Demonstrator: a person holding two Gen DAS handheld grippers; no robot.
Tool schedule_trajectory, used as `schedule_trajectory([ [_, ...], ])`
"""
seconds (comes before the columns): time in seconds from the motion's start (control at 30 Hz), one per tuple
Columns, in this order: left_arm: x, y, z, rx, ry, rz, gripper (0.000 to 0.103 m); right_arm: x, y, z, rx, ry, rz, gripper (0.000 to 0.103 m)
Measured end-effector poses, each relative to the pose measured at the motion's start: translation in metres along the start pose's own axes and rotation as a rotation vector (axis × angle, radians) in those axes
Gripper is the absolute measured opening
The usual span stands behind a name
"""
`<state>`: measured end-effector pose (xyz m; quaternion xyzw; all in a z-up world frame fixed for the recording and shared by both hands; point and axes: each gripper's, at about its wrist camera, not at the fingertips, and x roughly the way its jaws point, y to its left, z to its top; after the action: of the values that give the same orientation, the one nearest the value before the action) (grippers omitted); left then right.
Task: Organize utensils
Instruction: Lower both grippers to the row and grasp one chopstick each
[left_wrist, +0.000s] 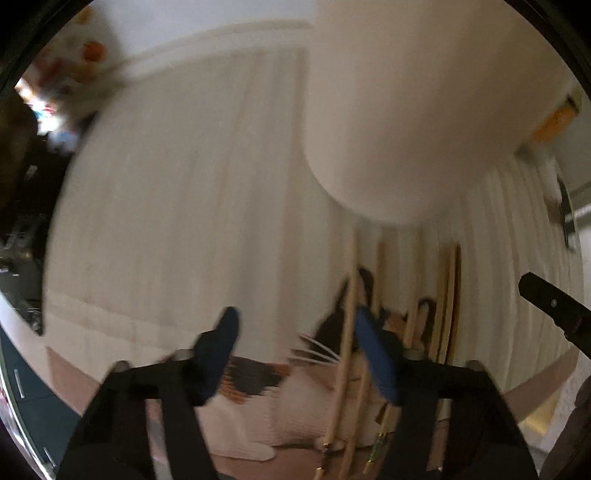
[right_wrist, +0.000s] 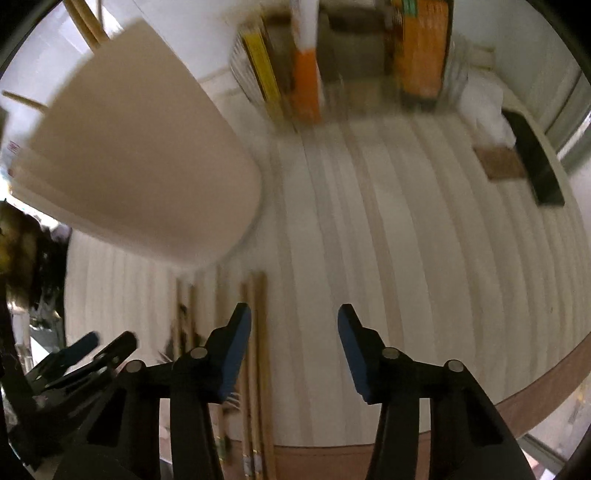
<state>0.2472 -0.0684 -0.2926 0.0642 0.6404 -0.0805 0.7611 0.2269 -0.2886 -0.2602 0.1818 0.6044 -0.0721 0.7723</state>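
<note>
Left wrist view looks along the left gripper (left_wrist: 295, 354), jaws spread and holding nothing. Chopsticks (left_wrist: 349, 325) lie side by side on a striped mat (left_wrist: 192, 206); one crosses just in front of the right blue pad, though whether it touches is lost to blur. Their near ends rest over a cat picture (left_wrist: 258, 376) at the mat's near edge. A white holder (left_wrist: 402, 110) stands just beyond their far tips. Left of the chopsticks the mat runs bare out to its rounded rim.

Right wrist view shows the right gripper (right_wrist: 293, 350), jaws likewise spread and empty, over bare mat (right_wrist: 424, 240). Its left pad sits just beside a bundle of chopsticks (right_wrist: 256, 332); the holder (right_wrist: 147, 155) fills the upper left (more sticks poke from its top). Boxes (right_wrist: 343, 55) crowd the far edge of the surface, and a black block (right_wrist: 535, 158) lies at the right rim. The other gripper (right_wrist: 85, 354) shows at lower left.
</note>
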Motion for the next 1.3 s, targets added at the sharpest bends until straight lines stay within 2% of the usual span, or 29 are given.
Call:
schedule_trajectory([
  [0.03, 0.008, -0.003, -0.001, 0.005, 0.019, -0.007, 0.045, 0.006, -0.003, -0.003, 0.004, 0.016, -0.001, 0.048],
  [0.13, 0.031, -0.015, -0.005, 0.039, 0.074, -0.004, 0.034, 0.014, -0.008, -0.009, 0.004, 0.049, -0.009, 0.048],
  [0.17, 0.029, -0.017, -0.005, 0.048, 0.053, 0.005, 0.029, 0.016, -0.008, -0.008, 0.002, 0.063, -0.003, 0.048],
  [0.2, 0.029, -0.020, -0.006, 0.064, 0.048, 0.007, 0.022, 0.020, -0.008, -0.011, -0.003, 0.084, 0.007, 0.048],
  [0.23, 0.028, -0.020, -0.006, 0.066, 0.045, 0.002, 0.009, 0.022, -0.008, -0.013, -0.005, 0.098, 0.014, 0.048],
  [0.27, 0.028, -0.018, -0.007, 0.054, 0.048, 0.005, 0.005, 0.025, -0.007, -0.015, -0.010, 0.115, 0.025, 0.048],
  [0.4, 0.025, 0.001, -0.011, -0.016, 0.062, 0.006, 0.005, 0.042, 0.002, -0.024, -0.042, 0.184, 0.043, 0.048],
  [0.5, 0.024, 0.014, -0.020, -0.050, 0.076, -0.002, 0.005, 0.055, 0.009, -0.027, -0.063, 0.214, 0.031, 0.042],
  [0.53, 0.023, 0.017, -0.021, -0.052, 0.077, -0.005, 0.005, 0.052, 0.013, -0.027, -0.087, 0.192, 0.013, 0.032],
  [0.57, 0.023, 0.018, -0.022, -0.052, 0.077, -0.008, 0.005, 0.053, 0.018, -0.027, -0.112, 0.196, -0.006, 0.030],
  [0.63, 0.022, 0.024, -0.024, -0.048, 0.077, -0.005, 0.005, 0.053, 0.024, -0.028, -0.140, 0.188, -0.013, 0.017],
  [0.73, 0.022, 0.025, -0.027, -0.032, 0.076, 0.010, 0.005, 0.053, 0.033, -0.033, -0.201, 0.185, -0.090, 0.009],
  [1.03, 0.030, 0.011, -0.034, -0.026, 0.068, 0.011, 0.005, 0.044, 0.010, -0.035, -0.276, 0.211, -0.202, 0.008],
  [1.17, 0.032, 0.010, -0.029, -0.027, 0.070, 0.011, 0.005, 0.041, -0.005, -0.035, -0.261, 0.246, -0.200, 0.010],
  [1.23, 0.033, 0.011, -0.030, -0.027, 0.070, 0.011, 0.005, 0.042, -0.007, -0.036, -0.247, 0.278, -0.198, 0.014],
  [1.3, 0.033, 0.011, -0.031, -0.029, 0.070, 0.011, 0.005, 0.039, -0.010, -0.041, -0.244, 0.268, -0.200, 0.014],
])
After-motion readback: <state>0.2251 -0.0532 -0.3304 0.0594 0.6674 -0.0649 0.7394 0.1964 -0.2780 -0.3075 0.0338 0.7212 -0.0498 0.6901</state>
